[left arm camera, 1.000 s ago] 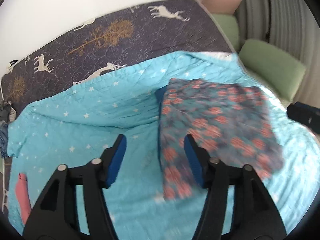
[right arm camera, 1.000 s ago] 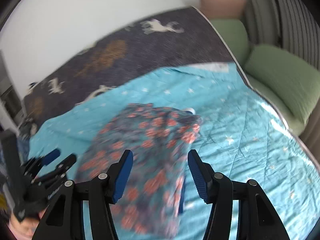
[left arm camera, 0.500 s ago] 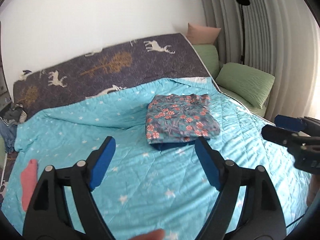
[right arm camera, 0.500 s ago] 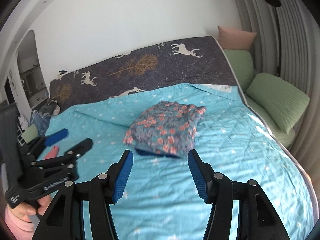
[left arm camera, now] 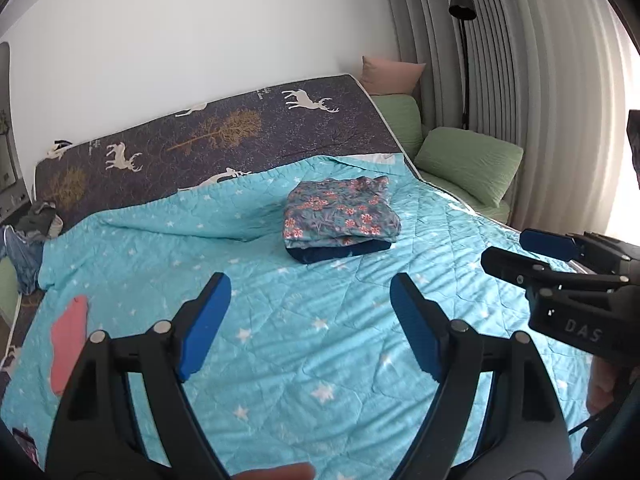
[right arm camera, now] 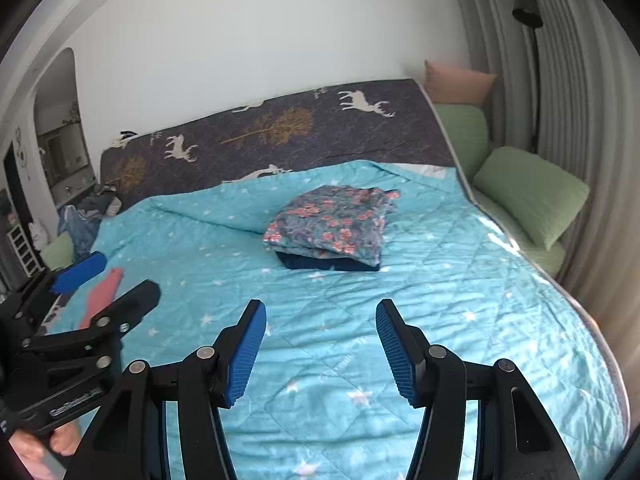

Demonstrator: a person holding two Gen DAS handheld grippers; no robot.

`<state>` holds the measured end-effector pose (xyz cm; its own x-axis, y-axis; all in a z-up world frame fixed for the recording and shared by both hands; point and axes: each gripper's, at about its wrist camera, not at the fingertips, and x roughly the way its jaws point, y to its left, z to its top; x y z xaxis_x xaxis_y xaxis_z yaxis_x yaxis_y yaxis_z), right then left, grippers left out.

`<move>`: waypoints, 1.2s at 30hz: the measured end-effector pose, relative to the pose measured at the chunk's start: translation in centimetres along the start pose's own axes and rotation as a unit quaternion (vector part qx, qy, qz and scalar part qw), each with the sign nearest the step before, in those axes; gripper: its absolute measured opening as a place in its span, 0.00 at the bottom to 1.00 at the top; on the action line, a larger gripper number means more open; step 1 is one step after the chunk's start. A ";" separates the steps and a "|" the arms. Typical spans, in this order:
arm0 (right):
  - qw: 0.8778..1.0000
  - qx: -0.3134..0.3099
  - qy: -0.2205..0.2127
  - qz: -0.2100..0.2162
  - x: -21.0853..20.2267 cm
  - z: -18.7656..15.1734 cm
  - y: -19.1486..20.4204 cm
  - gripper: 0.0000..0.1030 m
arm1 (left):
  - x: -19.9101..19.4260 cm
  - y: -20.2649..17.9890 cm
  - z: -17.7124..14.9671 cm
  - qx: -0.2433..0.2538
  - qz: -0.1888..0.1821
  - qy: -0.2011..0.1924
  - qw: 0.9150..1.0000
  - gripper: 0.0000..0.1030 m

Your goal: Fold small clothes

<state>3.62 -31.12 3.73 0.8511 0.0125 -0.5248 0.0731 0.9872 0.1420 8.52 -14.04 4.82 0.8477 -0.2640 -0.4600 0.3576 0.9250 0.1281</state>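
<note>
Now both claws held back, well away from the folded flowery cloth [left arm camera: 340, 216], sitting neat on top of a dark blue piece in the middle of the blue star blanket [left arm camera: 280, 340]. Left claw [left arm camera: 310, 320] spread wide, nothing inside. Right claw [right arm camera: 320, 346] open too, not as wide, also empty. Probably pulled away so the pile can rest flat and stay tidy. Pink piece [left arm camera: 68, 340] lying far off near the blanket's left edge, maybe next to fold.
</note>
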 end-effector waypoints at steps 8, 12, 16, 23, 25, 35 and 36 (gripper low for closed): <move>1.000 -0.001 -0.004 -0.013 -1.7 -1.4 0.8 0.57 | -1.1 0.5 -1.5 -0.019 -0.007 0.002 1.000 0.80; 1.000 0.002 -0.004 -0.018 -1.9 -1.7 1.2 0.58 | -1.3 0.9 -2.2 -0.029 -0.006 0.008 1.000 0.80; 1.000 0.007 -0.004 -0.022 -2.0 -2.2 1.2 0.58 | -1.5 1.1 -2.6 -0.036 -0.006 0.010 0.999 0.80; 1.000 0.008 -0.006 -0.024 -2.0 -2.3 1.3 0.58 | -1.3 1.5 -2.8 -0.043 -0.010 0.014 0.999 0.80; 1.000 0.004 -0.011 -0.029 -2.1 -2.3 1.5 0.58 | -1.3 1.5 -2.8 -0.046 -0.013 0.015 0.999 0.80; 0.999 -0.002 -0.017 -0.036 -2.3 -2.3 2.0 0.58 | -1.1 1.3 -2.9 -0.043 -0.014 0.018 0.999 0.80; 0.999 -0.003 -0.017 -0.036 -2.3 -2.3 2.0 0.58 | -1.1 1.3 -2.9 -0.044 -0.015 0.018 0.999 0.80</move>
<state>0.67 -28.83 3.30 0.8608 -0.0632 -0.5049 0.1316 0.9861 0.1010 6.91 -11.77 2.93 0.8217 -0.2836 -0.4944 0.3460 0.9375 0.0374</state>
